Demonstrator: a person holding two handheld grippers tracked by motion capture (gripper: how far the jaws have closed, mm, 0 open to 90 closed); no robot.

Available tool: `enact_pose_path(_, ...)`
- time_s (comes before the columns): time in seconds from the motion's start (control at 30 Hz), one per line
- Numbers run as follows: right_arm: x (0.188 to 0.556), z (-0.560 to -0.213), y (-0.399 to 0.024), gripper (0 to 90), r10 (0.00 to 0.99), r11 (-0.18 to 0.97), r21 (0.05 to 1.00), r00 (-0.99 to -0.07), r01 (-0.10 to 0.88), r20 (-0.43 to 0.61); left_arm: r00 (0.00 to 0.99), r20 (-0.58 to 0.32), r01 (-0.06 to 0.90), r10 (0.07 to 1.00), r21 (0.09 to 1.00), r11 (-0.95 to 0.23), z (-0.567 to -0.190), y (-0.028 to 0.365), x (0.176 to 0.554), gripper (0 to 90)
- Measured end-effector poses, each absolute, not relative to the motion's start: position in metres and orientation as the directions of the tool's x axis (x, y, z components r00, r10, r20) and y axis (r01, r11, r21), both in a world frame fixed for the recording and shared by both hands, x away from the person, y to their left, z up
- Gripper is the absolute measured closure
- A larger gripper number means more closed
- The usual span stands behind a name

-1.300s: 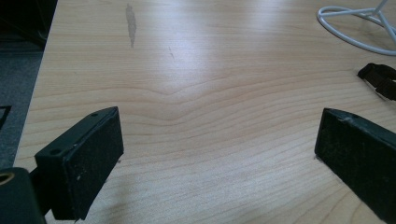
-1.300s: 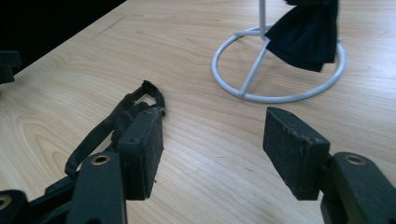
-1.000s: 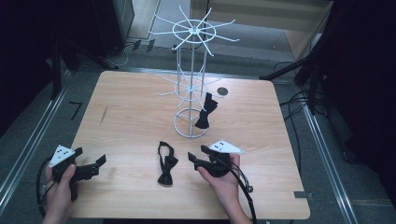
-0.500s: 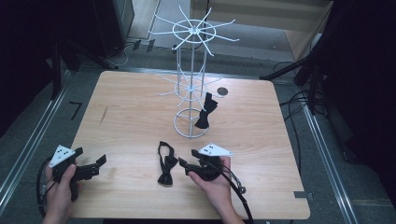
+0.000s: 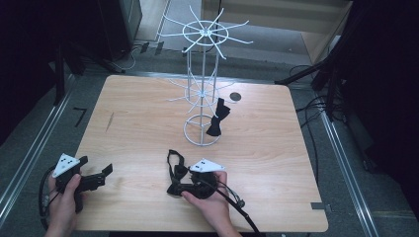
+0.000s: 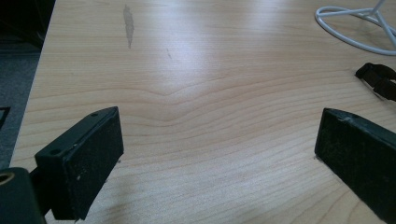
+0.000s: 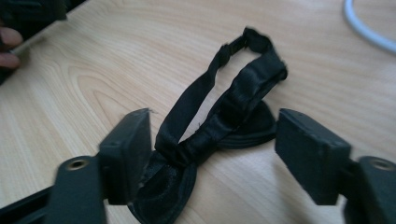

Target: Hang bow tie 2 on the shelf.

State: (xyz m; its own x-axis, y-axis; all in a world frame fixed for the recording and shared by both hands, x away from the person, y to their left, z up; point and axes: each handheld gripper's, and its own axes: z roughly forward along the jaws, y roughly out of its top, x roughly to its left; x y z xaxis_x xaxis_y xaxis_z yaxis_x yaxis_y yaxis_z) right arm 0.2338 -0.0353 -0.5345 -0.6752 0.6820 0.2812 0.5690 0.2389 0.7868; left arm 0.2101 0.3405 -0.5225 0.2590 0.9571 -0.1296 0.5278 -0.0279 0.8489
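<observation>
Light wooden surface [image 5: 148,128], rounded corners, dark room around it; grey floor with metal rails along both long sides.

White wire display stand [image 5: 202,89] upright near the middle of the far half of the surface, ring base on the wood. One black bow tie [image 5: 217,117] hangs from a lower arm of the stand, on its right side, lower end down by the ring base. Small dark round mark [image 5: 235,97] on the surface just beyond, toward the far edge.

Second black bow tie [image 7: 219,121] lies flat on the surface near the middle of the near edge, strap loop pointing toward the far edge.

Right hand-held gripper [image 5: 179,188]: over this bow tie, held low near the near edge. Right gripper view shows the jaws apart, one on each side of the tie's knot; the left jaw is at or against the fabric, the right jaw stands clear of it. Jaws have just been opening, tie between them, not clamped.

Left hand-held gripper [image 5: 101,175]: near the near left corner of the surface, pointing across toward the tie. Jaws wide apart, bare wood between them [image 6: 219,154]. Well apart from the tie and from the stand.
</observation>
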Motion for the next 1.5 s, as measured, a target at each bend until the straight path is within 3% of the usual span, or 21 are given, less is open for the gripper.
enact_pose_path(0.13,0.231,-0.538,-0.025,21.5,0.684,0.263,0.774,-0.677,0.576,0.272,0.260,-0.125,0.530,0.957,0.847,-0.033,-0.522,0.340,0.210,1.5)
enact_pose_path(0.4,0.228,-0.542,-0.014,23.8,0.681,0.328,0.766,-0.701,0.553,0.214,0.262,-0.129,0.531,0.956,0.847,-0.031,-0.522,0.340,0.210,1.5)
enact_pose_path(0.43,0.228,-0.541,-0.014,30.2,0.687,0.341,0.769,-0.702,0.541,0.188,0.262,-0.126,0.531,0.957,0.847,-0.034,-0.522,0.340,0.210,1.5)
enact_pose_path(0.47,0.228,-0.541,-0.014,30.2,0.687,0.341,0.769,-0.702,0.541,0.188,0.262,-0.126,0.531,0.957,0.847,-0.034,-0.522,0.340,0.210,1.5)
enact_pose_path(0.57,0.227,-0.541,-0.017,51.3,0.709,0.380,0.775,-0.697,0.505,0.108,0.262,-0.126,0.529,0.957,0.848,-0.034,-0.522,0.340,0.210,1.5)
enact_pose_path(0.67,0.229,-0.541,-0.022,68.9,0.718,0.378,0.777,-0.689,0.504,0.098,0.262,-0.126,0.530,0.957,0.848,-0.034,-0.522,0.340,0.210,1.5)
enact_pose_path(0.77,0.231,-0.541,-0.029,76.8,0.714,0.367,0.777,-0.691,0.511,0.116,0.262,-0.125,0.531,0.957,0.847,-0.035,-0.522,0.340,0.210,1.5)
enact_pose_path(1.5,0.232,-0.520,-0.066,79.6,0.737,0.280,0.845,-0.666,0.455,0.115,0.264,-0.128,0.527,0.956,0.849,-0.031,-0.522,0.340,0.210,1.5)
